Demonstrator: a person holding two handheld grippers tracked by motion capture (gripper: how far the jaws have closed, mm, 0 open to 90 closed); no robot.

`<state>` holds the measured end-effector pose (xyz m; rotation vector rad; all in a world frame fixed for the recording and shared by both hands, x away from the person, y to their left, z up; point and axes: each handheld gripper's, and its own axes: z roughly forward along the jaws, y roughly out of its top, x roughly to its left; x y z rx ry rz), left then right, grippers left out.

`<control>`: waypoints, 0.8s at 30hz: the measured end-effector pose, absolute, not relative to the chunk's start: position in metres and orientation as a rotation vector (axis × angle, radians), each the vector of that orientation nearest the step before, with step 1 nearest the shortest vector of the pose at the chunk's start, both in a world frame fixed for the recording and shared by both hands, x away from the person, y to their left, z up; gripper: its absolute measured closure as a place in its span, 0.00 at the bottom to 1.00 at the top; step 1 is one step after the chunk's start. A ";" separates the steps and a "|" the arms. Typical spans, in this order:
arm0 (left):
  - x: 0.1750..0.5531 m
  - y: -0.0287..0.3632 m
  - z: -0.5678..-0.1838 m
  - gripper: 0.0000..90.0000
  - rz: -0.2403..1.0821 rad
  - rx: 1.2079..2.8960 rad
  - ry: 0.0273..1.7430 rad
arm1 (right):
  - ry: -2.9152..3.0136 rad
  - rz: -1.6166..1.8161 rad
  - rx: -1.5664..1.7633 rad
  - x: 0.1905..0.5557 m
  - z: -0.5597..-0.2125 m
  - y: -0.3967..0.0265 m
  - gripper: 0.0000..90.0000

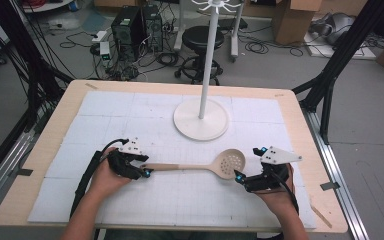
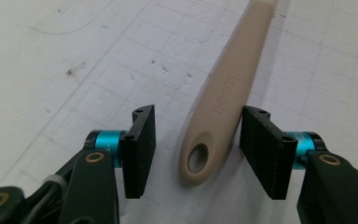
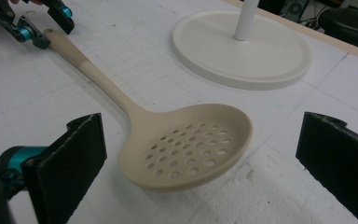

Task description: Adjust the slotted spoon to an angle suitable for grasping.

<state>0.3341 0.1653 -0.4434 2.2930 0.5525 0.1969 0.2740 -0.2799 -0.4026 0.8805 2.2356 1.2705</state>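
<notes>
A beige slotted spoon (image 1: pixel 200 165) lies flat on the white gridded desk (image 1: pixel 130 115), near the front edge and about midway across. Its long handle runs to the left and ends in a hanging hole. Its round bowl, pierced with many small holes, faces up at the right, tipped slightly toward the far side.

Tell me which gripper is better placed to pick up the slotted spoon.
Probably the left gripper: its jaws already straddle the slotted spoon at the handle's end. The right gripper faces the wide bowl, jaws spread apart.
</notes>
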 end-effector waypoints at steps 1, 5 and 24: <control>0.335 0.167 -0.443 0.51 0.198 2.296 0.557 | 2.231 1.269 0.881 0.274 -0.403 -0.281 0.01; 0.337 0.172 -0.443 0.52 0.210 2.289 0.585 | 2.225 1.268 0.896 0.273 -0.403 -0.285 0.01; 0.343 0.157 -0.442 0.71 0.212 2.290 0.565 | 2.230 1.266 0.888 0.272 -0.403 -0.282 0.01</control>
